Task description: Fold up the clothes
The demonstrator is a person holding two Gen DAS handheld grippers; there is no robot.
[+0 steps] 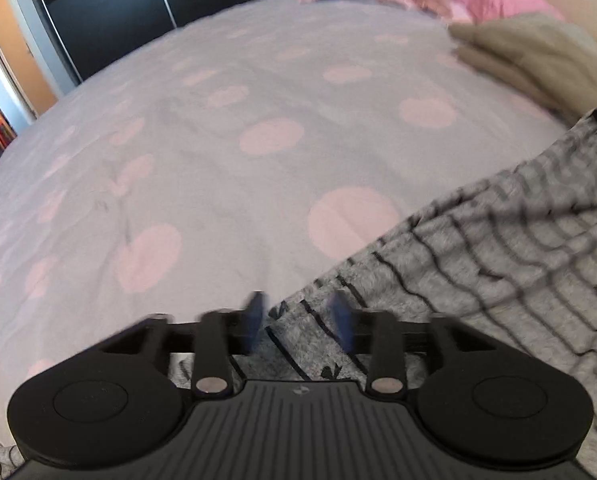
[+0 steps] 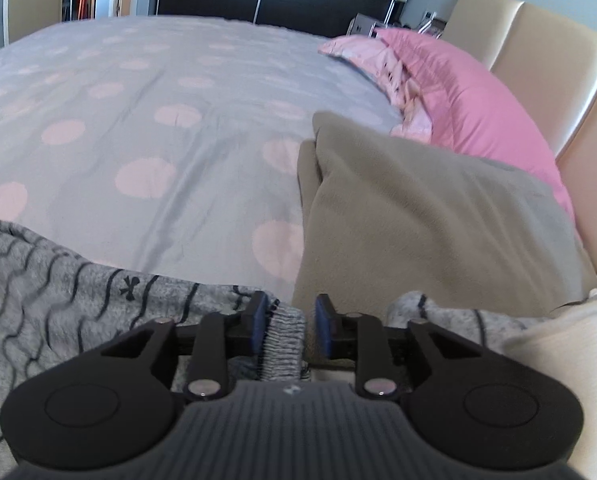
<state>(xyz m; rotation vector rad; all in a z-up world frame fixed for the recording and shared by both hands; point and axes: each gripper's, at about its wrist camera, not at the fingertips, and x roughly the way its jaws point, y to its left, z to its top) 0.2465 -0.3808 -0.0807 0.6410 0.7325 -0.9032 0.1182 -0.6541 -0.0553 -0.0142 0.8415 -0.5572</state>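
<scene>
Left wrist: left gripper [image 1: 300, 320] over corner of grey patterned garment [image 1: 478, 264] on bed [image 1: 218, 120], jaws part-open, pinching nothing.

Right wrist: right gripper [image 2: 290, 322] jaws narrow, straddling ribbed cuff [image 2: 284, 336], one side looks clear. Looks like grab-the-edge stage; next both need firm pinch, then lift.

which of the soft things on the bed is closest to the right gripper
The grey patterned garment: its ribbed cuff sits between the right gripper fingers. The tan pillow lies just beyond, and the pink pillow farther back by the headboard.
</scene>
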